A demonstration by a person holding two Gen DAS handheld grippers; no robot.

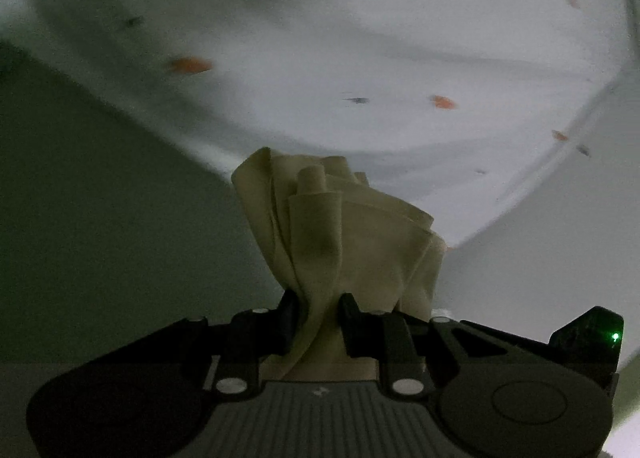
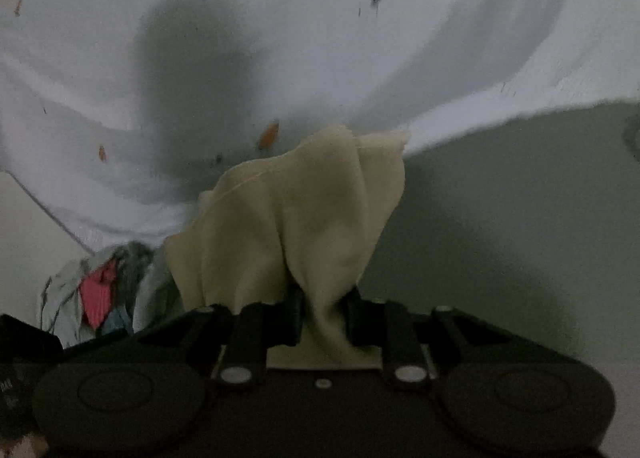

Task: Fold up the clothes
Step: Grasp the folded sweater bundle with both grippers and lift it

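A cream-coloured garment [image 1: 320,225] bunches up in folds from between the black fingers of my left gripper [image 1: 319,308], which is shut on it. In the right wrist view another gathered part of the same cream cloth [image 2: 304,213] rises from my right gripper [image 2: 322,300], also shut on it. Both bunches stand lifted above a white sheet with small orange and dark marks [image 1: 360,57]. How the rest of the garment hangs between the grippers is hidden.
The white sheet [image 2: 360,17] covers a surface whose edge runs across both views, with a pale green wall or floor [image 2: 520,197] beyond it. A pile of mixed clothes, grey, red and blue [image 2: 100,290], lies at the lower left of the right wrist view.
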